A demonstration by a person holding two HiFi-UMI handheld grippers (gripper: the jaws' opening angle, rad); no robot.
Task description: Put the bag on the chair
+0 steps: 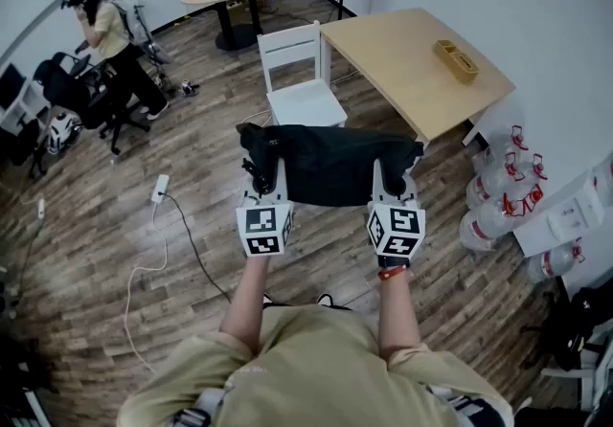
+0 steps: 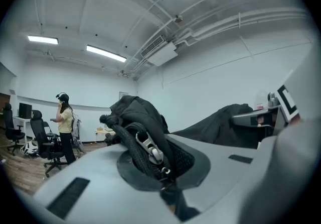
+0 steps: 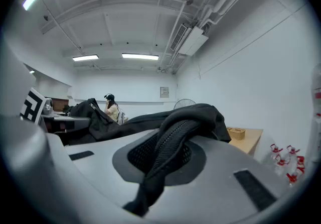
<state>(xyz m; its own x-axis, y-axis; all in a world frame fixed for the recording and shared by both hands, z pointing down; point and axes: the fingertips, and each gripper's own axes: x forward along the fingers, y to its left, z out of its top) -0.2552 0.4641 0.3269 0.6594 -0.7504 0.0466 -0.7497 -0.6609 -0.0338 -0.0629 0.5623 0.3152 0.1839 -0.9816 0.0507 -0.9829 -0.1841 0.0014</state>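
A black bag (image 1: 330,165) hangs stretched between my two grippers, just in front of a white chair (image 1: 305,101). My left gripper (image 1: 265,178) is shut on the bag's left end; in the left gripper view a corded strap with a metal zip pull (image 2: 150,151) is pinched between the jaws. My right gripper (image 1: 395,178) is shut on the right end, where a mesh strap (image 3: 168,152) is clamped. The bag (image 3: 125,125) spans across to the other gripper. The chair's seat (image 1: 306,105) lies just beyond the bag and is bare.
A light wooden table (image 1: 412,61) with a small wooden box (image 1: 456,60) stands to the chair's right. Water bottles (image 1: 503,195) are clustered at the right wall. A white cable (image 1: 153,253) runs over the floor at the left. A person (image 1: 110,42) stands at far left by office chairs.
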